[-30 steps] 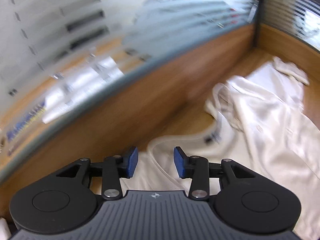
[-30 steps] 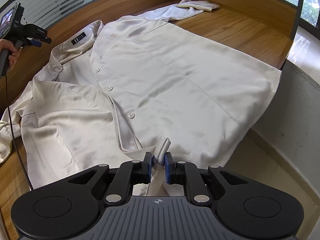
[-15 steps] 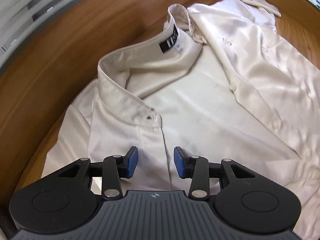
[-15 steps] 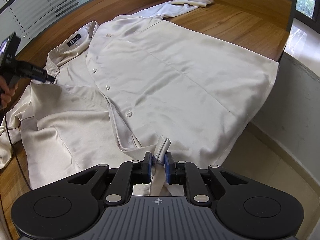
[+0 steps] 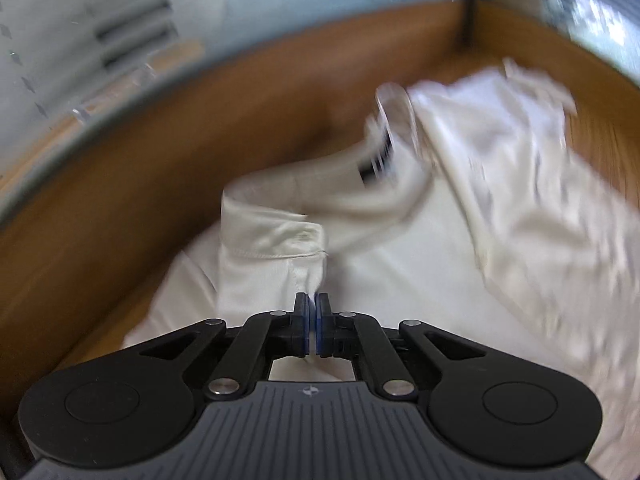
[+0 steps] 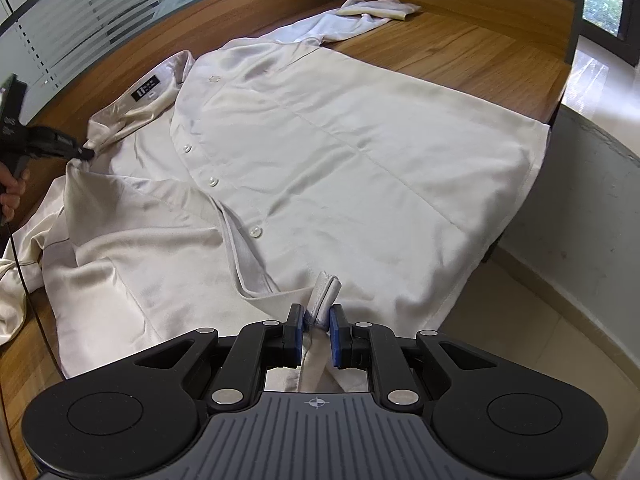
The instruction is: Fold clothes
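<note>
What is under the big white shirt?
The shirt lies on a wooden table, bare beside it. Whatever else lies beneath is hidden by the cloth.

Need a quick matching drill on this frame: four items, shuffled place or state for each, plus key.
1. left gripper
2. right gripper
3. black neck label
4. far sleeve

A. inside the collar
B. bunched near the table's back corner
C. shut on the placket just below the collar
D. shut on the folded hem edge

Pairs: 1-C, 2-D, 3-A, 4-B
</note>
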`<state>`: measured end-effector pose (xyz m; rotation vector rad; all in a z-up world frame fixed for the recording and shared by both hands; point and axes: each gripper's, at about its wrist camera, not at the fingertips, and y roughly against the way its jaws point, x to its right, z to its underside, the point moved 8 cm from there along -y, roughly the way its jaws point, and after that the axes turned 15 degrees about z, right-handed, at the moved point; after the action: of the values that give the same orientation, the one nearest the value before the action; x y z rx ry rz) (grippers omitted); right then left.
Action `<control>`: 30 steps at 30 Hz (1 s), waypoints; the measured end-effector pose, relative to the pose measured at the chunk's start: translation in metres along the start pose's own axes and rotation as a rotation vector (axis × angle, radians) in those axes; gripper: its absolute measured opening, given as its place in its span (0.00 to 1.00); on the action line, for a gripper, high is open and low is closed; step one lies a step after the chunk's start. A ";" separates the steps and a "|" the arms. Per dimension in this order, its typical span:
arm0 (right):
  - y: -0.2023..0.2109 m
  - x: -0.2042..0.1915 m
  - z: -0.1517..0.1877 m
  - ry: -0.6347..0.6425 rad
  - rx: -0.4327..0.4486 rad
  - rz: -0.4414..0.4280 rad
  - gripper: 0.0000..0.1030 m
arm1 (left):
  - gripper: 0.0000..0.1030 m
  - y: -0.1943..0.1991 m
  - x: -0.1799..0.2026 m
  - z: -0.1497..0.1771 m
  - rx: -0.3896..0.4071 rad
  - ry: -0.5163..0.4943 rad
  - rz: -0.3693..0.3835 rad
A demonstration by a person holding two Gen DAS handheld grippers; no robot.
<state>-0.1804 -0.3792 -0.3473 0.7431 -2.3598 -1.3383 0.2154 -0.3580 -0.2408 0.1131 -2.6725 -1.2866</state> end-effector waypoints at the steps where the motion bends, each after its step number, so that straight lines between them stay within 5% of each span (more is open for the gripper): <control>1: 0.000 0.001 0.000 -0.004 0.001 0.003 0.15 | 0.03 0.003 -0.003 -0.008 0.027 0.026 -0.004; 8: 0.001 0.010 0.001 -0.030 0.003 0.013 0.15 | 0.03 0.007 -0.015 -0.054 0.129 0.177 0.021; 26: 0.002 0.032 0.003 -0.056 0.013 0.094 0.14 | 0.04 -0.037 0.047 -0.089 0.110 0.076 0.099; 28: 0.001 0.034 0.004 -0.056 0.013 0.107 0.15 | 0.12 -0.040 0.056 -0.088 0.101 0.045 0.119; 30: 0.002 0.036 0.004 -0.057 0.016 0.115 0.16 | 0.38 -0.036 0.062 -0.086 0.092 0.023 0.122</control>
<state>-0.2127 -0.3965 -0.3465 0.5715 -2.4205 -1.3109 0.1706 -0.4554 -0.2093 -0.0232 -2.6725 -1.1205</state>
